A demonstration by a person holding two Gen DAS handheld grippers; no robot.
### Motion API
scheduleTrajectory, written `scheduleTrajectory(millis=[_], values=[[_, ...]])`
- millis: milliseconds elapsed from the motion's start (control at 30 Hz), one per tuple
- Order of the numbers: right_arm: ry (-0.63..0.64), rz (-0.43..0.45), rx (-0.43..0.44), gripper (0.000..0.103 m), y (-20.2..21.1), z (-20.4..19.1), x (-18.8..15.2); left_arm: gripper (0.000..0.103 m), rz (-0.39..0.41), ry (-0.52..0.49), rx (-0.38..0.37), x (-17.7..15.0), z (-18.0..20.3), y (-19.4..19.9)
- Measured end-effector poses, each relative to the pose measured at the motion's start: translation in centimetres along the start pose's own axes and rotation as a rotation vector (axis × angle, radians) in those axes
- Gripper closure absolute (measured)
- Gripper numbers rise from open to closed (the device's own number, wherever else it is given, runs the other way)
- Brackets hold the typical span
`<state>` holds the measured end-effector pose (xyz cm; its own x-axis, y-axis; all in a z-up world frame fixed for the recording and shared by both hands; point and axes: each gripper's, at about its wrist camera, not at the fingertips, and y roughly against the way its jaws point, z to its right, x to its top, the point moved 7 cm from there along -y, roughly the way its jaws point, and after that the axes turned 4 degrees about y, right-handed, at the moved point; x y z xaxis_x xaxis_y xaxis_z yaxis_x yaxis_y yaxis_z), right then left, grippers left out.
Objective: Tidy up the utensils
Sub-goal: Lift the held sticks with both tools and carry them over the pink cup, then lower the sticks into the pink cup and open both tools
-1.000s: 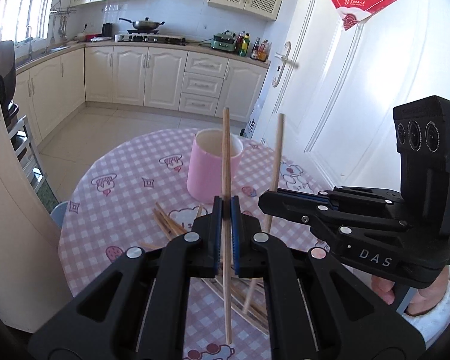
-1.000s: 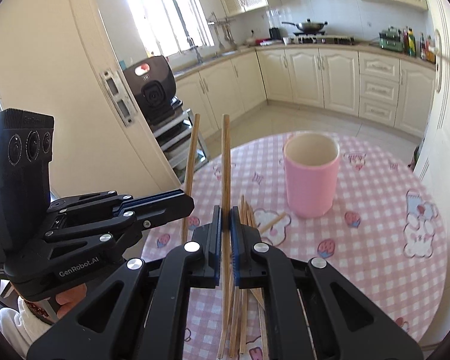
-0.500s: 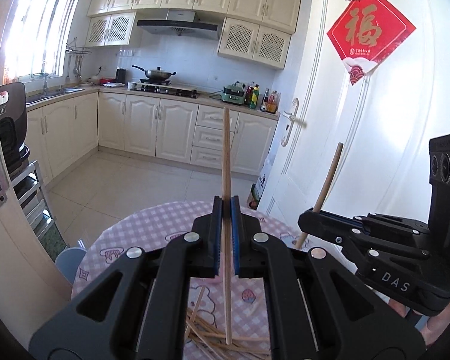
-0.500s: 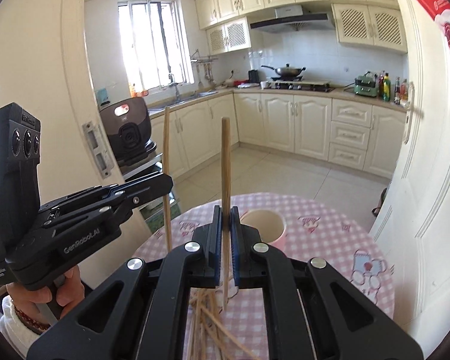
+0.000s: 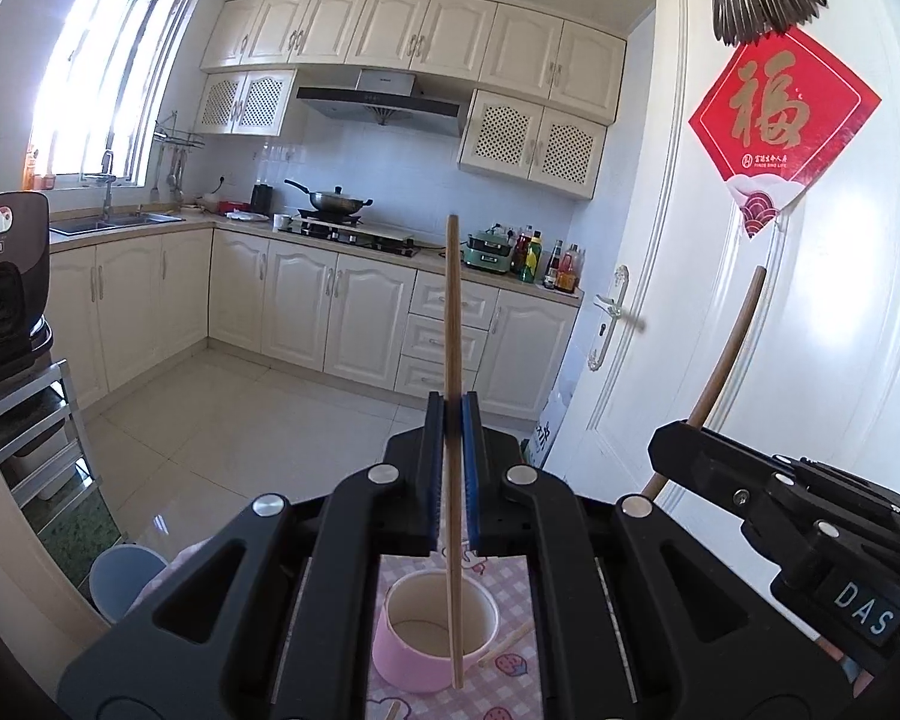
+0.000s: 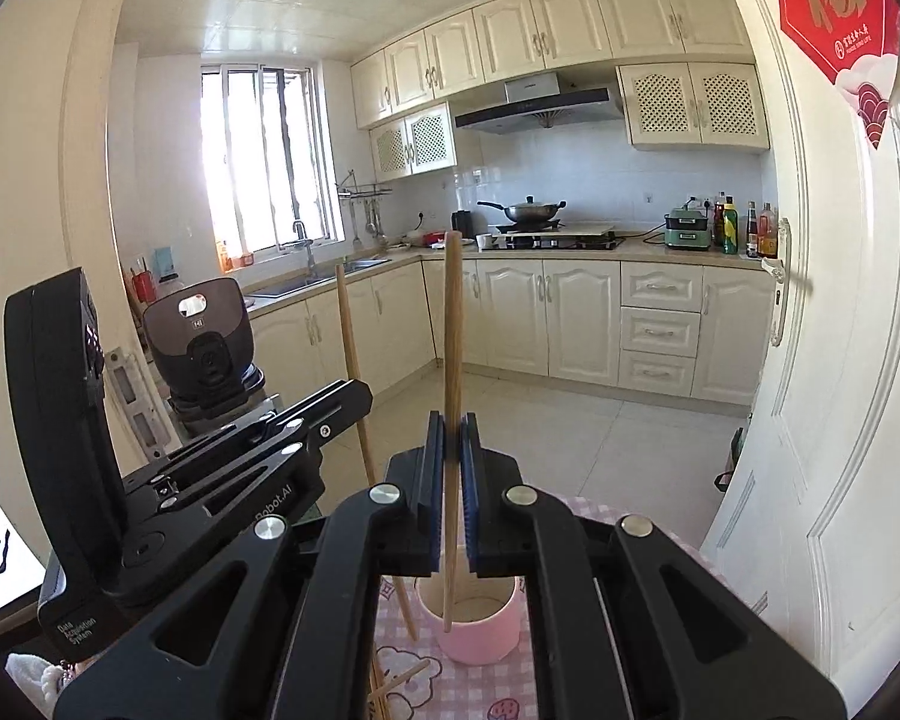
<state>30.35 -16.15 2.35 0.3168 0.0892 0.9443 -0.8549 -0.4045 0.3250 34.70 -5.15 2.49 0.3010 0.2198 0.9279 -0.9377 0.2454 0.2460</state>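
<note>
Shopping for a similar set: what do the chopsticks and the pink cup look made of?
The chopsticks look like bare wood or bamboo: matte tan, faint grain. The pink cup could be ceramic or plastic: smooth matte pink outside, cream inside; the look can't settle which.

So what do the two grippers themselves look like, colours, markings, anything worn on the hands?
Both are matte black plastic with silver screw heads and blue ribbed pads. The left gripper carries white "Robot.AI" and "Data Acquisition System" lettering, seen from the right wrist view; the right gripper has a "DAS" label. A white fluffy cuff shows by the left handle.
</note>
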Motion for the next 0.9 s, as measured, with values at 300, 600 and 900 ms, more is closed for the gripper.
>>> scheduleTrajectory(millis=[300, 600, 900], values=[[-0.017, 0.002, -0.003, 0.099, -2.2, 0.9, -1.0, 0.097, 0.122, 0.017, 0.046, -0.1, -1.2, -1.9], [-0.027, -0.057, 0.022, 0.099, -3.9, 0.8, -3.1, 0.097, 0.026, -0.016, 0.04, -3.6, -1.6, -3.8], [-0.031, -0.141, 0.02, 0.099, -5.1, 0.9, -5.8, 0.096, -0.062, -0.044, 0.031, -6.5, -2.0, -3.9]])
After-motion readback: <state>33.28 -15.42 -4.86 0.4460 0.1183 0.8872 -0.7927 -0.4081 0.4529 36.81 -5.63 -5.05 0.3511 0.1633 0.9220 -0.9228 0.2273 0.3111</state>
